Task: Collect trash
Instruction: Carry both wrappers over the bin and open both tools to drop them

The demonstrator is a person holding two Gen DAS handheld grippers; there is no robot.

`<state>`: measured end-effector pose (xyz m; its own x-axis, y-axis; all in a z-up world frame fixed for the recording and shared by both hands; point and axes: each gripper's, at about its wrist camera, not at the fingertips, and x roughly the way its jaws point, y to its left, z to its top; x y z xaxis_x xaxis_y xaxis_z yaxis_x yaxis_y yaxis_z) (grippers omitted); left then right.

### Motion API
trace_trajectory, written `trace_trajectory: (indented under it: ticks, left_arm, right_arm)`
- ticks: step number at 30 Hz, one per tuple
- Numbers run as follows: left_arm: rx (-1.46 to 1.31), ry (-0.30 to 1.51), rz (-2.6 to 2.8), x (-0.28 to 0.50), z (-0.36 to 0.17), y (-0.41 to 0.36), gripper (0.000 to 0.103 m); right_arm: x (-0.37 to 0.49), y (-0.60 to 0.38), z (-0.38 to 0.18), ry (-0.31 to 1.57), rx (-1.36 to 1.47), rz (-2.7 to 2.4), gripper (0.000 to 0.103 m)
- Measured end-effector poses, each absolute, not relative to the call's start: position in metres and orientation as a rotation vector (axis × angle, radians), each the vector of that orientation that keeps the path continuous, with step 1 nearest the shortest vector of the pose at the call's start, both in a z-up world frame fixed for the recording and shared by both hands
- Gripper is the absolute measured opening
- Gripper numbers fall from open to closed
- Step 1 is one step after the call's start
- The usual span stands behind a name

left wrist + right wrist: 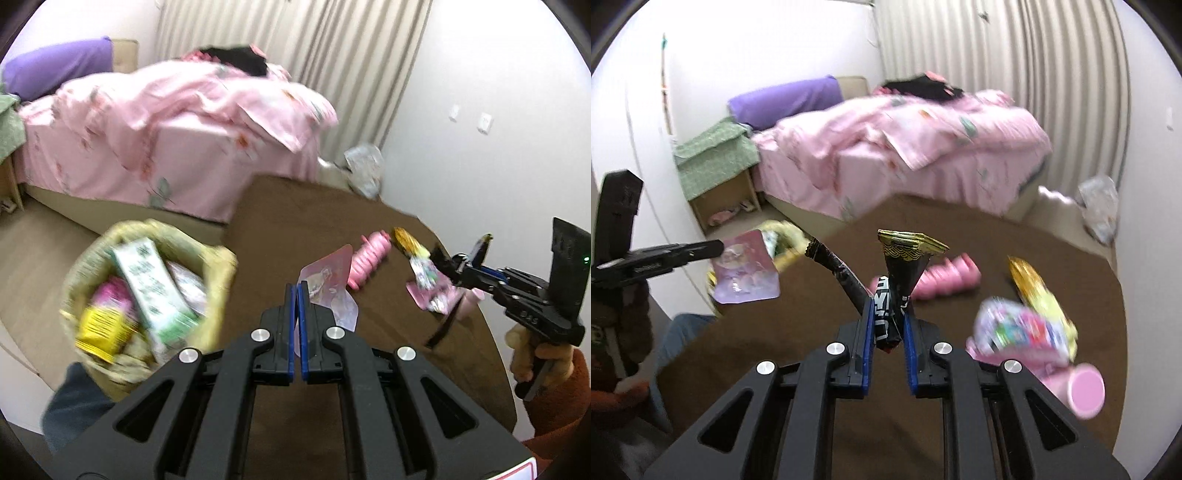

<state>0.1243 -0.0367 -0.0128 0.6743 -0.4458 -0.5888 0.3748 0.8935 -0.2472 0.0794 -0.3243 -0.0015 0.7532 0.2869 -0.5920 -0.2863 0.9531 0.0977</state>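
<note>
Left wrist view: the left hand-held gripper (299,291), its blue-padded jaws pressed nearly together, pinches the corner of a flat translucent pink plastic packet (328,284) at frame centre. The crumpled yellow-green bag of trash (218,266) gapes at lower left, just beside this gripper and nearer to it than to the other arm. Inside lie a green-and-white carton (155,288), a yellow packet (101,330) and a pink wrapper (110,297), blurred. On the brown table (295,214), right of centre, a ribbed pink spool (369,260) lies with its long axis running toward the upper right. Beyond it sit a gold wrapper (404,240) and a colourful printed wrapper (428,275). The right hand-held gripper (448,264) reaches in from the right edge.

Right wrist view: the right hand-held gripper (889,325) is clamped on a black wrapper with a gold-trimmed top (903,273), standing upright between the jaws, a twisted black tail trailing to the upper left. The bag shows only as a yellowish blur at middle left, behind the pink packet, so this wrapper likely travels leftward across the table. The printed wrapper and a pink cup (1082,391) on its side wait at lower right.
</note>
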Motion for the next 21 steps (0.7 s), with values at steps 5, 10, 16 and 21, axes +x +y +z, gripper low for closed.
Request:
trace_trajectory:
  ticks: [5,10,16,21]
  left_arm:
    - [-0.139,0.624,-0.358,0.128,0.008,0.012,0.002]
    - [-0.168,0.569,-0.225,0.131,0.023,0.067,0.002]
    - [-0.172,0.569,-0.112,0.143,0.020,0.113,0.002]
    - [-0.205,0.643,-0.098,0.162,-0.007,0.127,0.002]
  right_arm:
    - [0.099,-0.291,0.036,0.576,0.008,0.377,0.015]
    - [0.119,-0.243,0.058,0.535,-0.053,0.443,0.015]
    - [0.151,-0.176,0.052,0.553,-0.129,0.551,0.015]
    - [0.185,-0.126,0.033,0.607,-0.164,0.617,0.015]
